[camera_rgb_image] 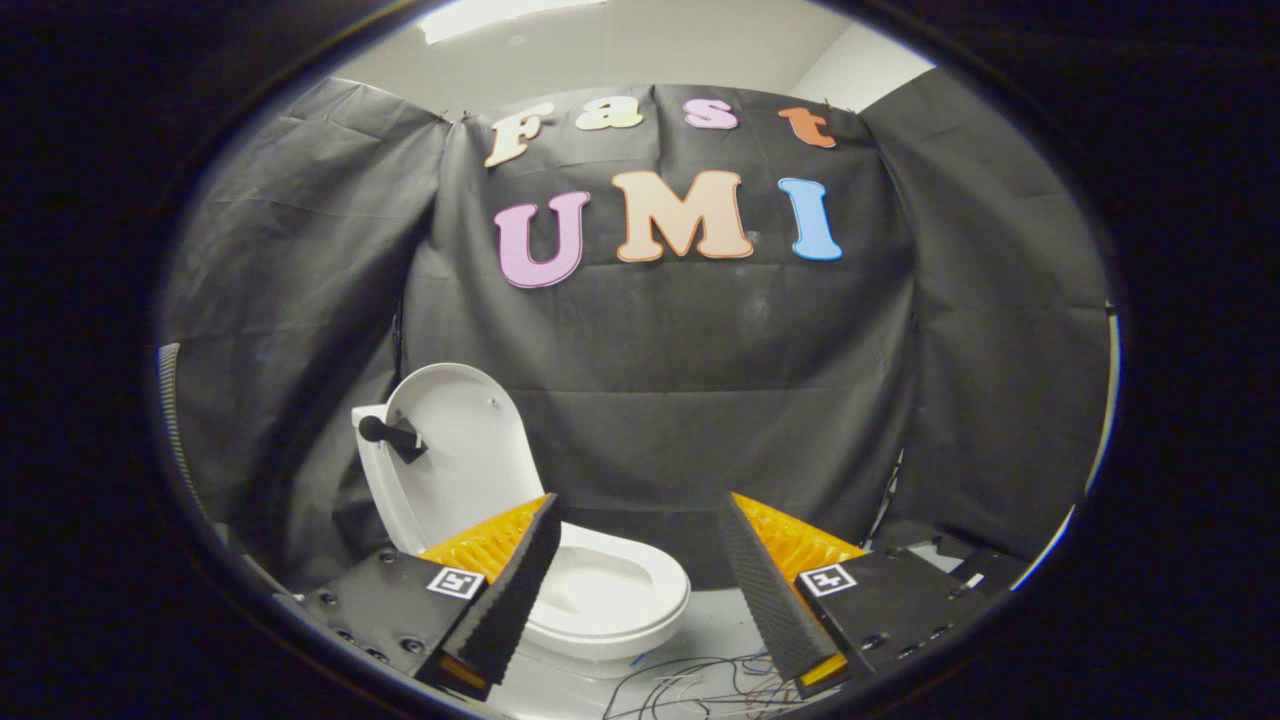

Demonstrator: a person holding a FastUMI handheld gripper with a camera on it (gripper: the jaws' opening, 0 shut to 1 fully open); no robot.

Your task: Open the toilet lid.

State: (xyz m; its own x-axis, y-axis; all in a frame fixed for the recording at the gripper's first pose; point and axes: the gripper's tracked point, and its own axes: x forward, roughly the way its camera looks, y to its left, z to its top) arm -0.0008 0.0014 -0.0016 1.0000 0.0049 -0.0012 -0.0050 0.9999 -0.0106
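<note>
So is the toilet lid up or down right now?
Up: the toilet lid stands raised behind the exposed bowl. The gripper is open, holding nothing.

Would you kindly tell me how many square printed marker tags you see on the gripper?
2. One tag sits on the finger mount overlapping the toilet bowl; the other tag is on the opposite mount. The gripper jaws stand open, holding nothing. More may be hidden.

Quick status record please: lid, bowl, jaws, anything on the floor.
lid: raised, upright against the tank
handle: dark lever on the tank, beside the lid
bowl: open, just beyond the left finger
gripper: jaws open, holding nothing, apart from the toilet
floor: loose wires between the fingers
task: lid looks already open
</note>
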